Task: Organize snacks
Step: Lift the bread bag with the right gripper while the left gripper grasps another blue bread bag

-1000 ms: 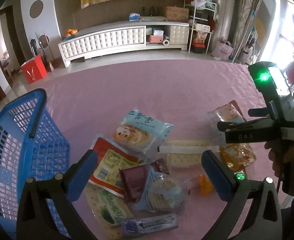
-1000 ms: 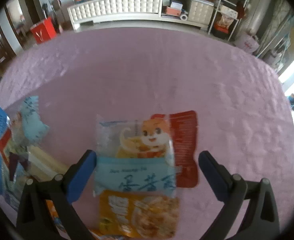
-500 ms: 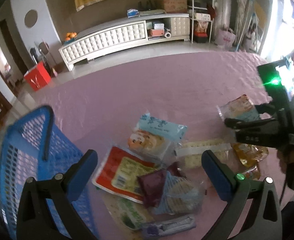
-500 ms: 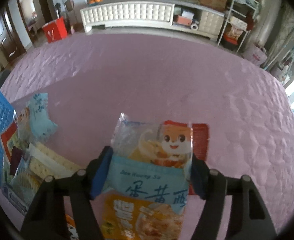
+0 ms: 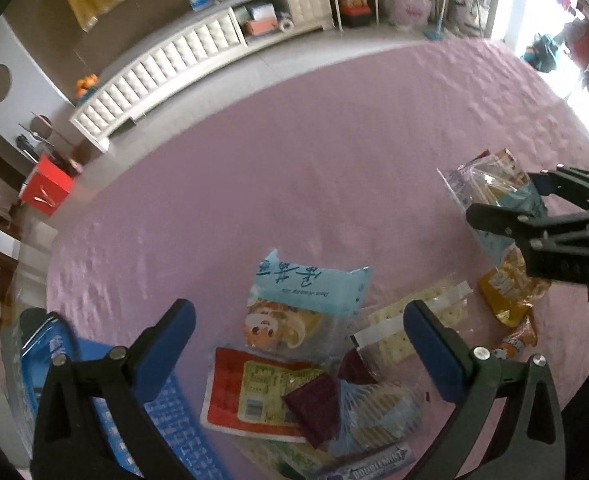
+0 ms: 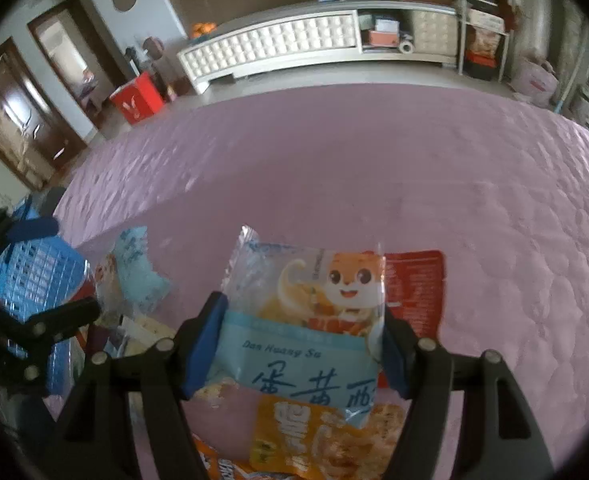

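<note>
Clear and blue fox snack bag [image 6: 306, 320] squeezed in right gripper [image 6: 302, 344], left gripper [image 5: 298, 344] wide apart, blue basket [image 5: 174, 420] beside snack pile [image 5: 314, 380]

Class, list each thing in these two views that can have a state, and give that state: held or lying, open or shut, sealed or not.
Right hand-held gripper: shut on the egg-yolk pastry packet.
Egg-yolk pastry packet: sealed, held between the jaws.
Left hand-held gripper: open, holds nothing.
Second egg-yolk pastry packet: lying on the pink tablecloth.
Red packet: lying flat, partly covered.
Orange packet: lying flat.
Blue basket: upright beside the pile.
</note>
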{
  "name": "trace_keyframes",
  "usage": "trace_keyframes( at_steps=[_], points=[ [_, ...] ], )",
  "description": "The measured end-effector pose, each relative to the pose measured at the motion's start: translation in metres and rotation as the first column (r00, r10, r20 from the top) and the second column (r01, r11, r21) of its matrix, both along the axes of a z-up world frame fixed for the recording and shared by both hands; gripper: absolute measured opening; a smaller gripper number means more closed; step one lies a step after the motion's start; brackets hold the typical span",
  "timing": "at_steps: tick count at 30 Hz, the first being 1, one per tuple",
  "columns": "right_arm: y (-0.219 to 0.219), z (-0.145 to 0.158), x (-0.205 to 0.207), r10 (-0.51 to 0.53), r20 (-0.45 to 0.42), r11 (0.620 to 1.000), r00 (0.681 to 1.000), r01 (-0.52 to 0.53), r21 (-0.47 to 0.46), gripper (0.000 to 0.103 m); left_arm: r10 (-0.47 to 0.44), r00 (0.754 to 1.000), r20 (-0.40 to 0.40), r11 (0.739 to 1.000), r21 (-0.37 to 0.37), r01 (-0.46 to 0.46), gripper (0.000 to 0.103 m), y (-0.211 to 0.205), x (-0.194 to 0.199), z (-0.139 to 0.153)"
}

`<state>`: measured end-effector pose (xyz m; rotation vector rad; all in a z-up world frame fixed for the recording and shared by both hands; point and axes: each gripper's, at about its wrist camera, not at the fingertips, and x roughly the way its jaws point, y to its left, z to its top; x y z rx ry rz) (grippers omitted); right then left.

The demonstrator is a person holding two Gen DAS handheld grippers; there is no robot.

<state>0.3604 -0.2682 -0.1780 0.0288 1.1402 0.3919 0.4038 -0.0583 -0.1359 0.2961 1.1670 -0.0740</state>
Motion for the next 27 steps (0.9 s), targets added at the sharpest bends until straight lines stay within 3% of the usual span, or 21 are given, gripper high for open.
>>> trace_keyframes(
  at_steps=[8,12,16,21,24,27],
  points=[
    [0.015,-0.004,0.0,0.052,0.012,0.998,0.999,-0.052,-0.026,0.074,0.015,0.995,-0.103,1.0,-0.014,-0.016,0.103,0.009,0.024,-0.032],
    [0.023,-0.009,-0.001,0.059,0.018,0.995,0.998,-0.057,-0.082,0.074,-0.003,0.992,-0.13,0.999,0.041,0.008,0.103,0.004,0.029,-0.047],
    [0.025,-0.013,0.0,0.062,0.013,0.993,0.998,-0.06,-0.098,0.074,-0.017,0.989,-0.146,0.999,0.046,0.024,0.099,0.003,0.031,-0.057],
    [0.025,-0.019,0.004,0.054,-0.002,0.993,0.999,-0.054,-0.101,0.074,-0.032,0.982,-0.187,0.997,0.063,0.045,0.085,-0.003,0.037,-0.073],
    [0.025,-0.018,0.003,0.053,0.0,0.993,0.999,-0.053,-0.106,0.074,-0.044,0.984,-0.173,0.995,0.079,0.058,0.076,-0.009,0.037,-0.071],
    [0.029,-0.015,0.0,0.068,0.014,0.988,0.998,-0.065,-0.138,0.074,-0.043,0.985,-0.168,0.997,0.049,0.052,0.069,-0.007,0.033,-0.065]
  ],
)
